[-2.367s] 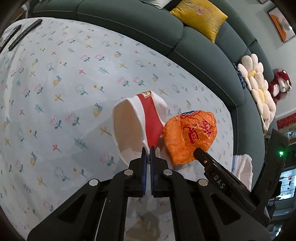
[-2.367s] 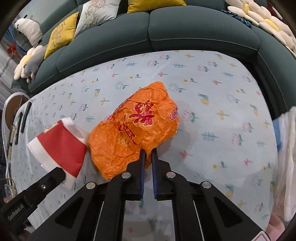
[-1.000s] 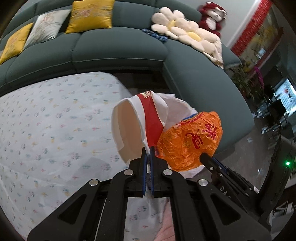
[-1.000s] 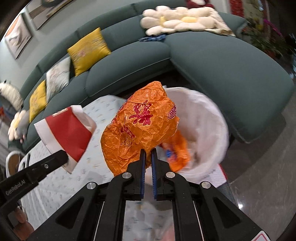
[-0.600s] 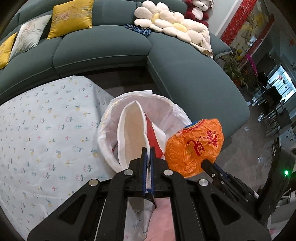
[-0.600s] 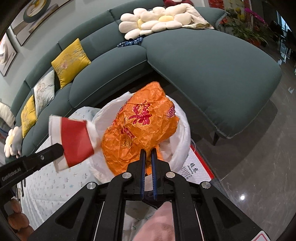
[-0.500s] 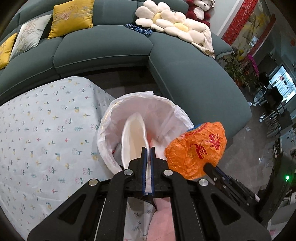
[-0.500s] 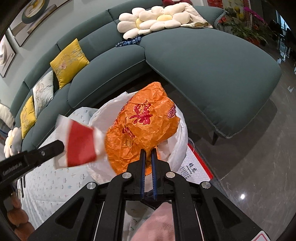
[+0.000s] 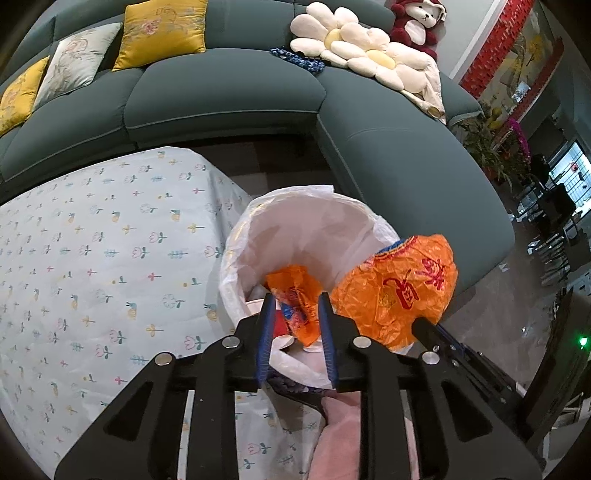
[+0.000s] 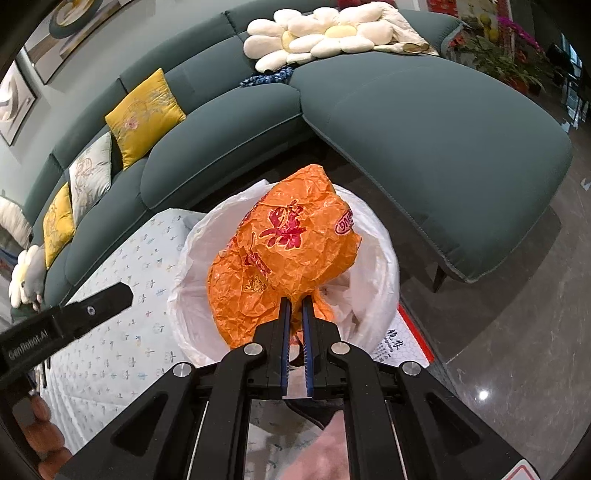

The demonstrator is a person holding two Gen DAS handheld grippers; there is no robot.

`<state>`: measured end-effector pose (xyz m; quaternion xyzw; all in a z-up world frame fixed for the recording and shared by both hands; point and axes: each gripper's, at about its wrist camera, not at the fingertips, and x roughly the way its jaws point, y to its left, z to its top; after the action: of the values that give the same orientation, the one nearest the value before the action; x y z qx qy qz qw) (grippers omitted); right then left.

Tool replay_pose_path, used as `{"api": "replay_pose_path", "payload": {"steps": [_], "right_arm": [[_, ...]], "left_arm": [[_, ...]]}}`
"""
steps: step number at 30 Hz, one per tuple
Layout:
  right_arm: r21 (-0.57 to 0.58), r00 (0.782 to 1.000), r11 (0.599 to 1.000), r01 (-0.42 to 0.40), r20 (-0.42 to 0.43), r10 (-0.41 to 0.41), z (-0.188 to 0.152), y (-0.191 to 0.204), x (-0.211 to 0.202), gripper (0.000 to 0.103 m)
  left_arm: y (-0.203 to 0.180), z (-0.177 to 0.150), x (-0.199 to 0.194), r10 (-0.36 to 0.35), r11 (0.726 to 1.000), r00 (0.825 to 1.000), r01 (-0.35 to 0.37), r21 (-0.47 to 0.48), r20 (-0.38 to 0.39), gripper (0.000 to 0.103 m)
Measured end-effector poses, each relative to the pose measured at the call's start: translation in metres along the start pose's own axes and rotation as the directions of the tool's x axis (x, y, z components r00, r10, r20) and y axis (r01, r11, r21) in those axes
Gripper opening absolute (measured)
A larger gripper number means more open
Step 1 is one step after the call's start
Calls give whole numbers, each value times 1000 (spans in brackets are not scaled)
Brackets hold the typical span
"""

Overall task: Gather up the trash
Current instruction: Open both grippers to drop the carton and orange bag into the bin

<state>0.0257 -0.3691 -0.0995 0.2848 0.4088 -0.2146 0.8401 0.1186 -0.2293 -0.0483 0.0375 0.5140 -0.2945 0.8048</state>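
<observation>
A bin lined with a white bag [image 9: 295,221] stands by the table corner; it also shows in the right wrist view [image 10: 373,258]. Inside lie an orange wrapper [image 9: 295,295] and, partly hidden, the red and white paper cup [image 9: 282,330]. My left gripper [image 9: 295,325] is open and empty over the bin's near rim. My right gripper [image 10: 295,314] is shut on a crumpled orange snack bag [image 10: 288,251] and holds it above the bin mouth; that bag also shows in the left wrist view [image 9: 399,291], at the bin's right rim.
A table with a floral cloth [image 9: 92,258] lies left of the bin. A dark green sofa [image 9: 388,166] with yellow cushions [image 9: 162,33] and a flower cushion [image 9: 354,48] curves behind. A glossy floor [image 10: 517,332] lies to the right.
My left gripper has opened and let go of the red and white cup, which dropped into the bin. My right gripper still holds the orange bag over the bin.
</observation>
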Motion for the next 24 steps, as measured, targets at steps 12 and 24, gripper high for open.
{"api": "replay_pose_path", "payload": {"steps": [12, 24], "right_arm": [[-75, 1000, 997, -2, -7, 2, 6, 29, 5, 6], [-121, 1000, 993, 6, 13, -4, 13, 50, -1, 19]], "left_arm": [[22, -5, -7, 45, 999, 999, -45, -29, 14, 30], [41, -11, -15, 95, 994, 995, -94, -56, 26, 47]]}}
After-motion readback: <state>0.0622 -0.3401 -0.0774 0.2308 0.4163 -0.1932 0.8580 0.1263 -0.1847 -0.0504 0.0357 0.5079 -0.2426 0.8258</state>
